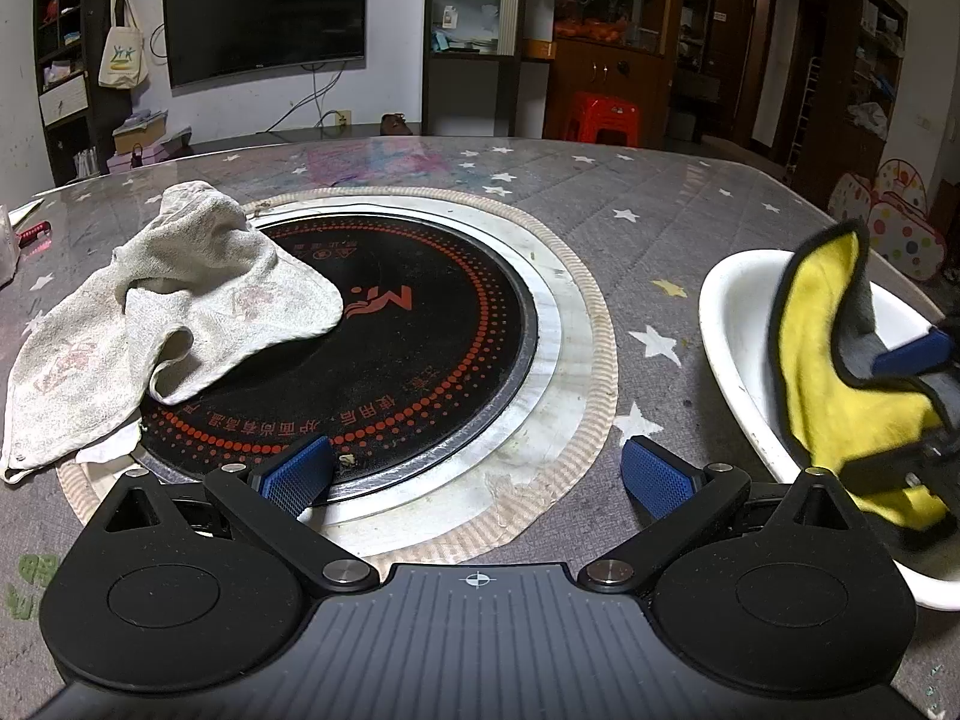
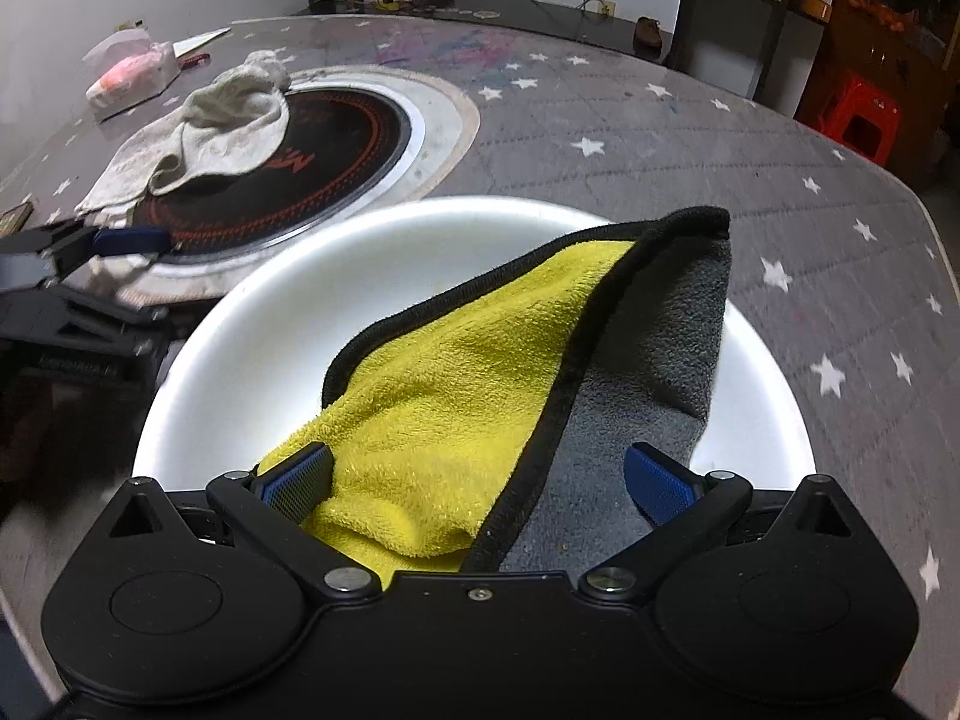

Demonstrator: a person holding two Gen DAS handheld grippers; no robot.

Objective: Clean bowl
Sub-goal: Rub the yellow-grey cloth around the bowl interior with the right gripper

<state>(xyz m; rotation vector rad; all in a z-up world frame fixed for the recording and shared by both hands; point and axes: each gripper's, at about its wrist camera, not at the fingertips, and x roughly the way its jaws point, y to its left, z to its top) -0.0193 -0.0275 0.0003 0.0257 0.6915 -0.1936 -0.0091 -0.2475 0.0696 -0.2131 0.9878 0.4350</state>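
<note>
A white bowl sits on the grey star-patterned table; it also shows at the right edge of the left wrist view. A yellow and grey cloth with black trim lies in the bowl and between the fingers of my right gripper, whose jaws stand wide apart around it. The cloth also shows in the left wrist view. My left gripper is open and empty, low over the table just left of the bowl.
A round black induction cooktop is set in the table, with a dirty white towel draped over its left side. A pink packet in plastic lies at the far left. A red stool stands beyond the table.
</note>
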